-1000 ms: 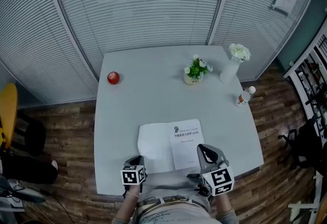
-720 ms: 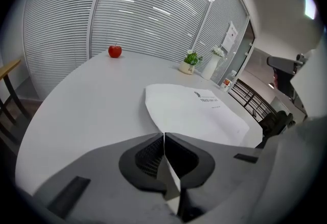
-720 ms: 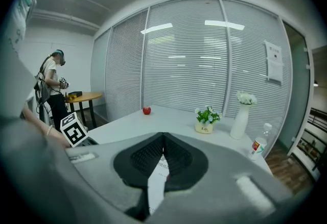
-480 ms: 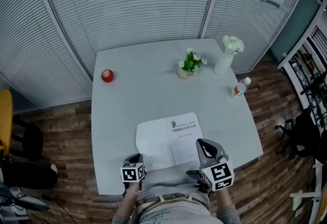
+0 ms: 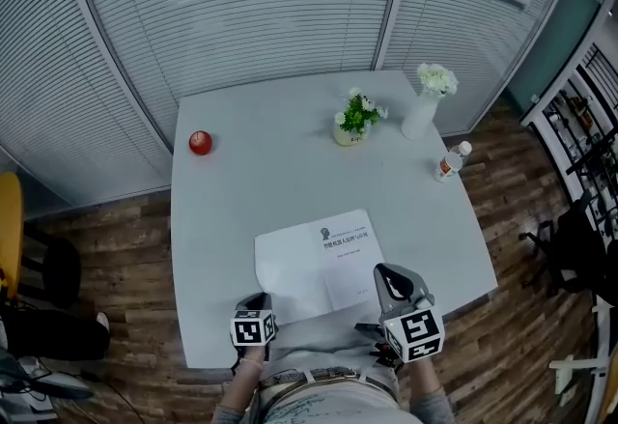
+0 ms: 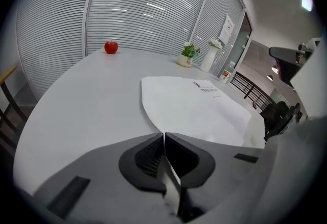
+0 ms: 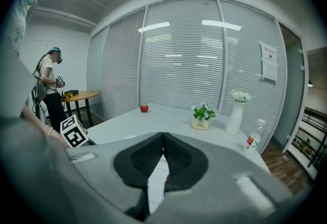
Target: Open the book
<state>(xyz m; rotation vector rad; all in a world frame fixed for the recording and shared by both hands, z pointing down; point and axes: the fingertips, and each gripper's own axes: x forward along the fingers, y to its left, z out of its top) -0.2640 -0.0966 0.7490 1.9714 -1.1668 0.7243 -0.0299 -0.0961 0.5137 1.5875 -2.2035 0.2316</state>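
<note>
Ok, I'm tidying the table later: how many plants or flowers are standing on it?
2: a potted plant at the far side, and a white vase of flowers just right of it.

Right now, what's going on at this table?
A person at the near edge of the white table holds a claw in each hand. The left claw and the right claw are both shut and empty. Each is by a near corner of the book, and neither grips it. The book lies flat, with a blank left half and a printed right half. The apple, potted plant, vase and bottle stand farther back.
</note>
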